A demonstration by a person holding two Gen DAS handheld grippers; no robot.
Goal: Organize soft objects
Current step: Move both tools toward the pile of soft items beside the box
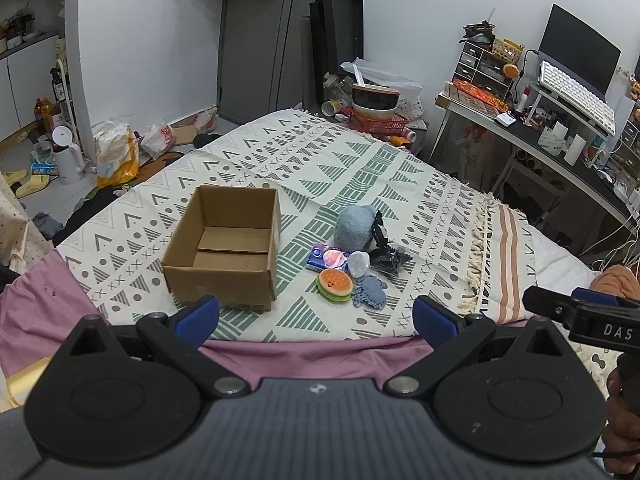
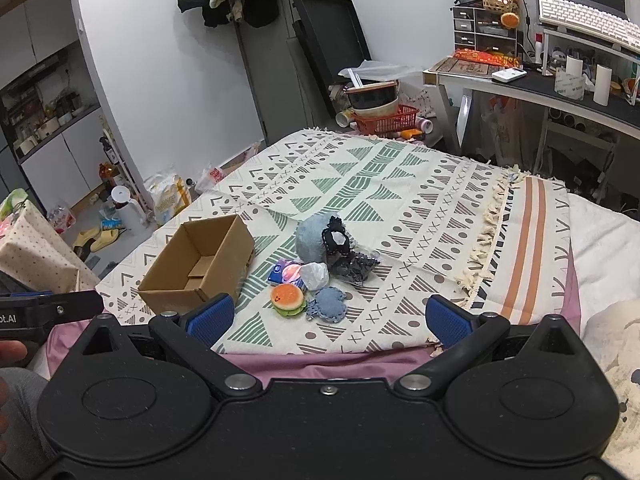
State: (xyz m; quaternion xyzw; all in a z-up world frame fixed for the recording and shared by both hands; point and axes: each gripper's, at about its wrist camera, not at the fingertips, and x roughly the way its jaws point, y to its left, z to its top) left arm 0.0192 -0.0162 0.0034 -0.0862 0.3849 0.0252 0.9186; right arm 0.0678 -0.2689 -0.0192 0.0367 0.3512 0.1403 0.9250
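An empty cardboard box point(image 1: 224, 246) point(image 2: 199, 266) stands open on the patterned blanket point(image 1: 360, 168) point(image 2: 400, 184). To its right lies a small pile: a blue plush ball point(image 1: 354, 227) point(image 2: 311, 238), a burger squishy point(image 1: 335, 285) point(image 2: 287, 298), a blue crochet piece point(image 1: 370, 298) point(image 2: 327, 304), a clear wrapped lump point(image 1: 359, 264) point(image 2: 315, 275), a dark blue packet point(image 1: 320, 259) point(image 2: 280, 271) and a black lacy item point(image 1: 386, 254) point(image 2: 352, 264). My left gripper point(image 1: 316, 320) hovers open near the bed's front edge, nothing in it. My right gripper point(image 2: 330, 320) is also open, short of the pile.
The blanket covers a bed with a pink sheet point(image 1: 312, 356) along the front. A desk point(image 1: 560, 136) with a keyboard and monitor stands at the right. A red basket point(image 1: 378, 122) with bowls sits beyond the bed. Bags and slippers litter the floor at the left.
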